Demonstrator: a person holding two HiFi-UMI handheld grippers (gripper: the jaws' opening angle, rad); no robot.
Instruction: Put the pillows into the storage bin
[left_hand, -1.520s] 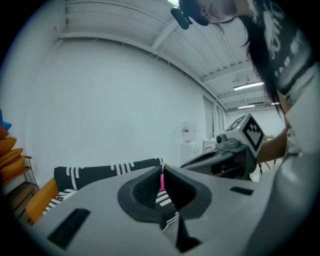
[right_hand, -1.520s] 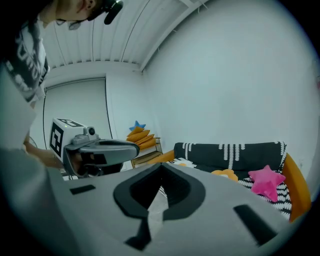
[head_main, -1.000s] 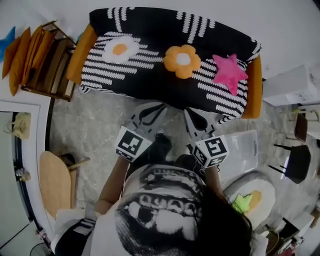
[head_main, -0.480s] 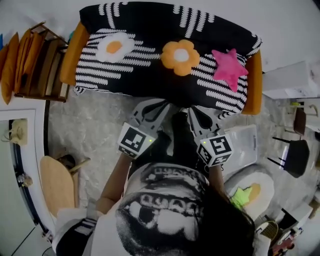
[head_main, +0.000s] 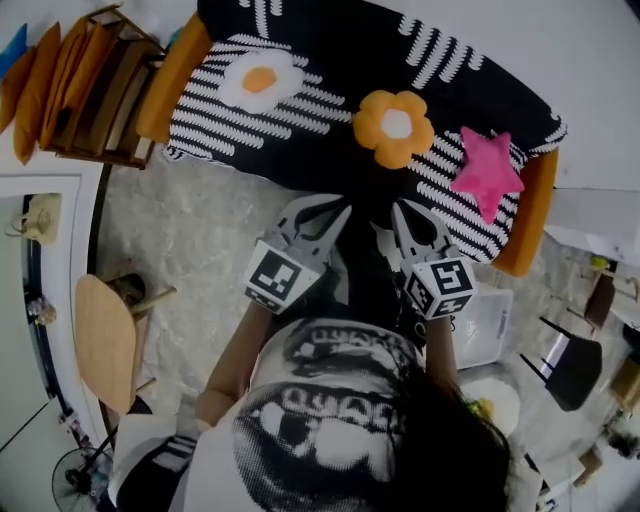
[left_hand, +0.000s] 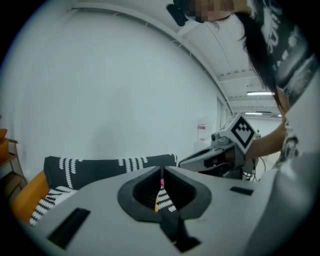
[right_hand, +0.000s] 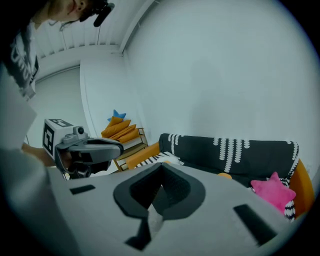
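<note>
Standing here, I see the person holding both tools out in front of the chest, pointed at the sofa. The left gripper (head_main: 338, 212) has its fingers pressed together on nothing. The right gripper (head_main: 400, 212) is the same, closed tight and empty. My guess is they are simply being carried forward like that, side by side and near each other, until a pillow is within reach. So no pillow has been picked up yet, and the jaws will have to open before either one can take hold. Just to the person's right, close by the right elbow, sits the clear plastic storage bin (head_main: 492, 325), so a short turn that way should be enough to drop things in. I cannot tell whether anything lies in it already. The pale marbled floor (head_main: 190, 240) between the person and the sofa shows nothing to step around. Ahead is the black-and-white striped sofa with orange arms (head_main: 330, 100), and all three pillows lie apart along its seat. The orange flower-shaped pillow (head_main: 395, 125) is almost straight ahead. The pink star-shaped pillow (head_main: 487, 172) is towards the right arm, on the bin's side. The fried-egg pillow (head_main: 260, 80) is furthest off to the left. Off to the left a round wooden stool (head_main: 105, 340) and a wooden rack stacked with orange cushions (head_main: 85, 85) stand well clear, and a black chair (head_main: 570, 365) waits beyond the bin.
</note>
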